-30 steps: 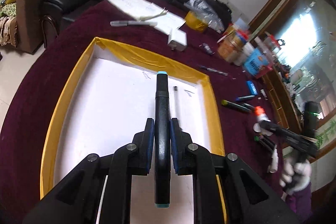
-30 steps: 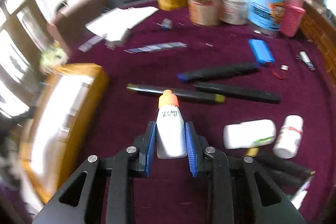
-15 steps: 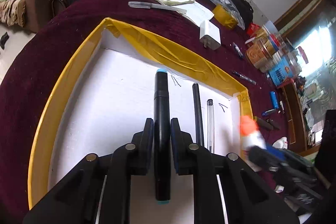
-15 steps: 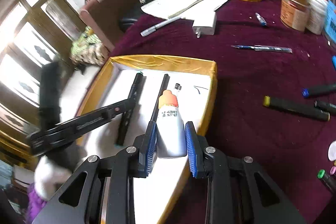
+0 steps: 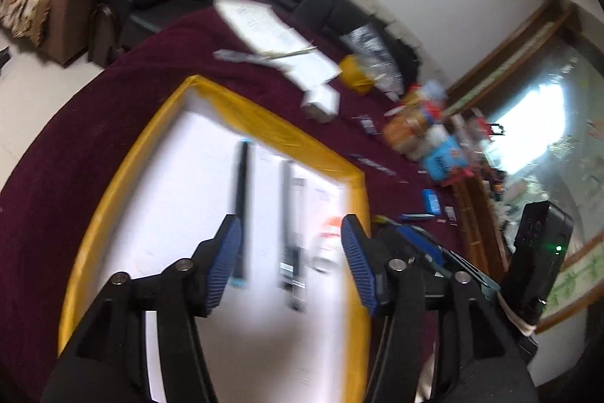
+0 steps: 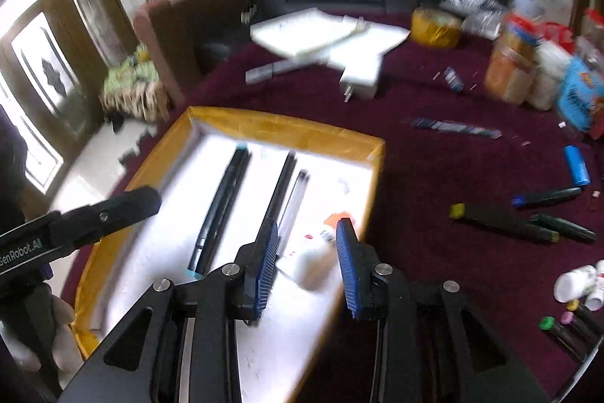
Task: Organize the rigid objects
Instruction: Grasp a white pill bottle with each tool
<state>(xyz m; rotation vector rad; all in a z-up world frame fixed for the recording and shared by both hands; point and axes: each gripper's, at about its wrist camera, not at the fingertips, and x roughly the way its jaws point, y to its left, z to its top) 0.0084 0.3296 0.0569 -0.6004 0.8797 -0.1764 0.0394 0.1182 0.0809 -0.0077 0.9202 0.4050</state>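
Observation:
A yellow-rimmed white tray lies on the maroon cloth. My left gripper is open above it, its jaws still opening with nothing between them. A black marker with teal ends lies on the tray floor. A thin black pen and a clear pen lie to its right. My right gripper hangs over the tray's right side with its jaws opening. The white bottle with an orange cap sits tilted between the pads, loose on the tray floor.
Black markers and a blue lighter lie on the cloth right of the tray. Small white bottles lie at the right edge. Jars, a tape roll, a white charger and papers lie beyond it.
The left gripper let go of the black marker, which now lies in the tray, and drew back. The right gripper carried the bottle over the tray and loosened on it.

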